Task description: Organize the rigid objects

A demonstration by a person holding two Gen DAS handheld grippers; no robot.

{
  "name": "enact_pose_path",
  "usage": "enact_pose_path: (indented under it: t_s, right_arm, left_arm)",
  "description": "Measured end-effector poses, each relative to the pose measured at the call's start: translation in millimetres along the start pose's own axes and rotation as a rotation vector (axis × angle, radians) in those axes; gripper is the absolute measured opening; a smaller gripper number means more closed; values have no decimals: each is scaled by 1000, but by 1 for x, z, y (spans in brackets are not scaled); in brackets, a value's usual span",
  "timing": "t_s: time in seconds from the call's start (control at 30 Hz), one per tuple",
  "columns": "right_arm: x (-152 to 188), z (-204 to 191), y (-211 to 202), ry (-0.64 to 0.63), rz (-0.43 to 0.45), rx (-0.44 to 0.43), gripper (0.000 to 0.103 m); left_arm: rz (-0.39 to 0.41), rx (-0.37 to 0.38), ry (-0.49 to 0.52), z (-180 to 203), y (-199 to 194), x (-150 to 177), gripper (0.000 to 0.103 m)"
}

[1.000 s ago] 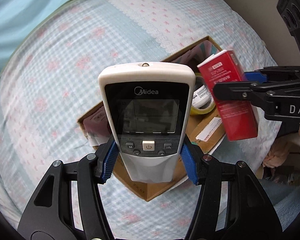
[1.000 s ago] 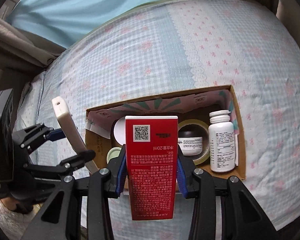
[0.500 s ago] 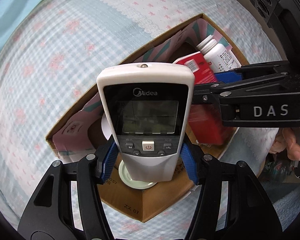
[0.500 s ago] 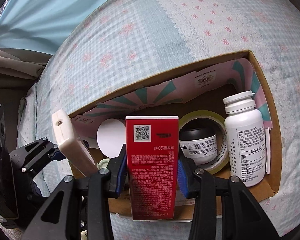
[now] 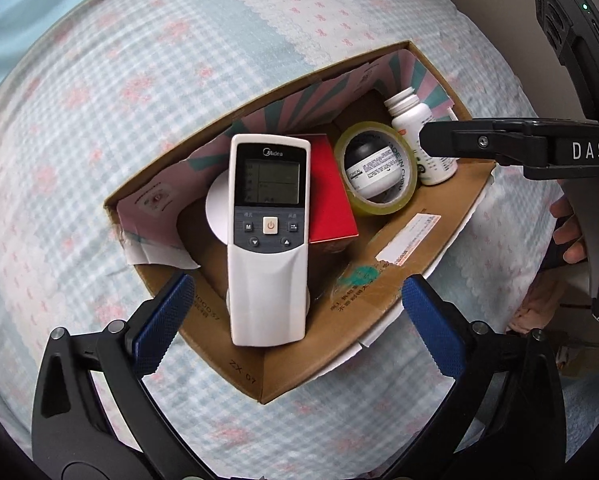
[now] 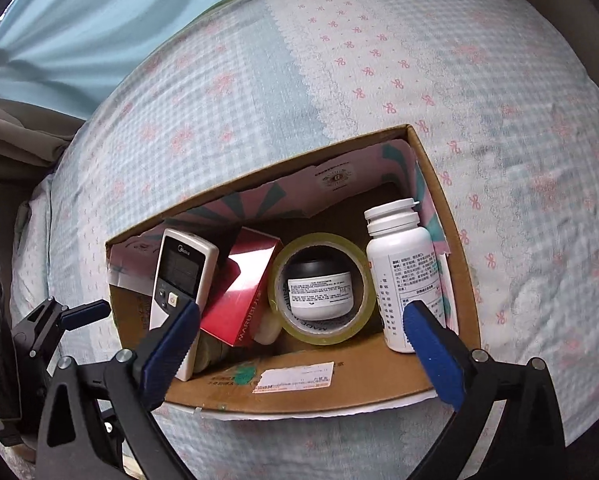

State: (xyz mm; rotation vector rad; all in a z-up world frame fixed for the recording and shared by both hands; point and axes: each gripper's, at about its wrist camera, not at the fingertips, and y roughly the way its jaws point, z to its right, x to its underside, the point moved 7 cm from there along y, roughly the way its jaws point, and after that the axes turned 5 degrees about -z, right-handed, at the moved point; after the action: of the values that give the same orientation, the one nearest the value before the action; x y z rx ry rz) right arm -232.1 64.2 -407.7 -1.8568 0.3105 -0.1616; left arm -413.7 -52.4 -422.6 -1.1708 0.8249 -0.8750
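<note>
the left gripper (image 5: 295,320) and right gripper (image 6: 299,350) have just been opening and stand wide, nothing between their blue pads. the white midea remote control (image 5: 268,236) and glossy red carton (image 6: 241,292) lean inside the open brown cardboard box (image 5: 431,240), beside a clear tape roll (image 6: 323,290) ringing a black jar (image 6: 319,286) and a white pill bottle (image 6: 405,272).

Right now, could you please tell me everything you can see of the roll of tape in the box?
The roll of tape is a ring of clear, yellowish packing tape, with printed lettering on the inside of its core. It stands tilted inside the cardboard box, ringed around a small dark jar with a white label. A red carton sits beside it on one side, a white bottle on the other.
</note>
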Motion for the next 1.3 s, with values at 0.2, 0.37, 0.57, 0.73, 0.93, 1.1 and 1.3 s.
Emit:
enact_pose_path:
  t_s: [0.2, 0.37, 0.57, 0.73, 0.93, 1.1, 1.3]
  right_arm:
    - [6, -11, -9, -10, 12, -11, 101]
    - [11, -14, -29, -19, 39, -11, 101]
    - [19, -18, -71, -72, 92, 11, 101]
    - [26, -22, -122, -163, 150, 51, 101]
    - [34, -27, -207, -297, 263, 125, 101]
    - [43, -25, -290, -343, 387, 156, 101]
    - [58, -23, -366, -351, 558, 175, 101]
  left_arm:
    - [28, 2, -37, 3, -13, 5, 103]
    - [63, -20, -51, 6, -35, 10, 103]
    - [122, -60, -101, 15, -76, 20, 103]
    - [229, -87, -190, 32, -134, 25, 103]
    - [412, -163, -317, 64, -225, 29, 103]
    - [611, -278, -419, 96, -306, 38, 103]
    - [783, -336, -466, 136, -365, 56, 103]
